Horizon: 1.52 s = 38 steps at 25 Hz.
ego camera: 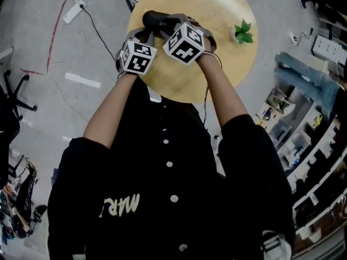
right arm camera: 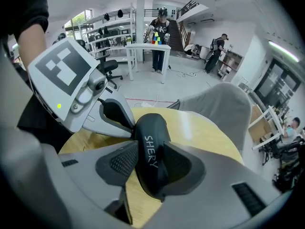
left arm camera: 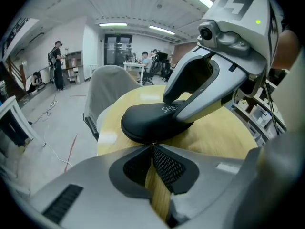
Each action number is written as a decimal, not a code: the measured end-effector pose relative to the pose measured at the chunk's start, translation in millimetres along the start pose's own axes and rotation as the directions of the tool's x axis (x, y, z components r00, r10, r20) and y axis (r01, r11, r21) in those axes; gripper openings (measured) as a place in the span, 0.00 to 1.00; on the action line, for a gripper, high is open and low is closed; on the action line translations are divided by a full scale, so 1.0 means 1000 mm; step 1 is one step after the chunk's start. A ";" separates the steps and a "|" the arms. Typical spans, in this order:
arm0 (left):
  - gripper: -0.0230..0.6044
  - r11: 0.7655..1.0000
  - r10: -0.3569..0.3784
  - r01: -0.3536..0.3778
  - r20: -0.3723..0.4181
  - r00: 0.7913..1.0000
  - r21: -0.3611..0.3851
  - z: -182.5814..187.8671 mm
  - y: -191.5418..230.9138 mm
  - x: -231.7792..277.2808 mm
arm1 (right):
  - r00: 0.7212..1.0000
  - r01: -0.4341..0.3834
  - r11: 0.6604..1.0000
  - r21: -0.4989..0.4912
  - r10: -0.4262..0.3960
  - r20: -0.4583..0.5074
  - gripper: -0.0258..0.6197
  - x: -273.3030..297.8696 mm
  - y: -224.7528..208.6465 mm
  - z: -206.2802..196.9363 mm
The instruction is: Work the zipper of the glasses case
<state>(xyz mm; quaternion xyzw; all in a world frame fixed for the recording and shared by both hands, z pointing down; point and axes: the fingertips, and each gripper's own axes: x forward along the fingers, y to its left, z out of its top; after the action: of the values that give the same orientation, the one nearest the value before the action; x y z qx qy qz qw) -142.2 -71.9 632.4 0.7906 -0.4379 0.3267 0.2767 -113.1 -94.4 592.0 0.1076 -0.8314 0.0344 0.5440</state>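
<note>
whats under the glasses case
The wooden table: the glasses case appears to rest on its top. The spot right beneath is covered by the case itself, so nothing more can be seen there.

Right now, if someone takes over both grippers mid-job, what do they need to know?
Right gripper: shut on the glasses case, steadying it at the round table.
Left gripper: jaws together, tips at the seam on the case's edge. Whether they pinch the zipper pull is too small to tell.
Done: case secured; it looks closed.
Left: confirm the grip on the pull, then run the zipper.
</note>
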 end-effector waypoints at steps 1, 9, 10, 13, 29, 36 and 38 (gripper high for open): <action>0.06 1.000 0.001 -0.001 -0.008 1.000 0.021 0.000 -0.001 0.000 | 1.000 -0.002 1.000 0.003 0.002 -0.004 0.31 0.000 0.000 0.000; 0.04 0.992 -0.025 0.030 -0.043 0.999 0.119 -0.001 -0.002 -0.003 | 0.998 0.006 1.000 -0.007 -0.007 -0.063 0.31 0.001 0.000 -0.001; 0.04 0.990 -0.036 0.042 -0.046 0.998 0.133 -0.001 -0.001 -0.003 | 0.998 0.006 1.000 -0.003 -0.006 -0.067 0.31 0.001 0.000 -0.001; 0.04 0.981 -0.052 0.063 -0.064 0.997 0.182 -0.003 0.004 -0.006 | 0.998 0.008 1.000 -0.002 -0.008 -0.070 0.31 0.001 0.000 0.000; 0.05 0.851 -0.097 0.189 -0.208 0.973 0.490 0.011 0.046 -0.004 | 0.996 0.001 1.000 -0.011 -0.002 -0.092 0.31 0.001 0.000 0.000; 0.05 0.725 -0.118 0.270 -0.272 0.955 0.634 0.023 0.055 0.002 | 0.996 0.002 1.000 -0.022 -0.004 -0.091 0.30 0.000 0.002 0.003; 0.05 0.704 -0.124 0.285 -0.282 0.951 0.651 0.027 0.055 0.005 | 0.996 0.004 1.000 -0.028 -0.007 -0.090 0.30 0.001 0.002 0.002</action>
<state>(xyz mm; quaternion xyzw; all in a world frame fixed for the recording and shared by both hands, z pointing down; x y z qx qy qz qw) -181.3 -119.5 627.5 0.8398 -0.1626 0.5158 0.0465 -115.6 -93.4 592.0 0.1006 -0.8063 0.0259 0.5824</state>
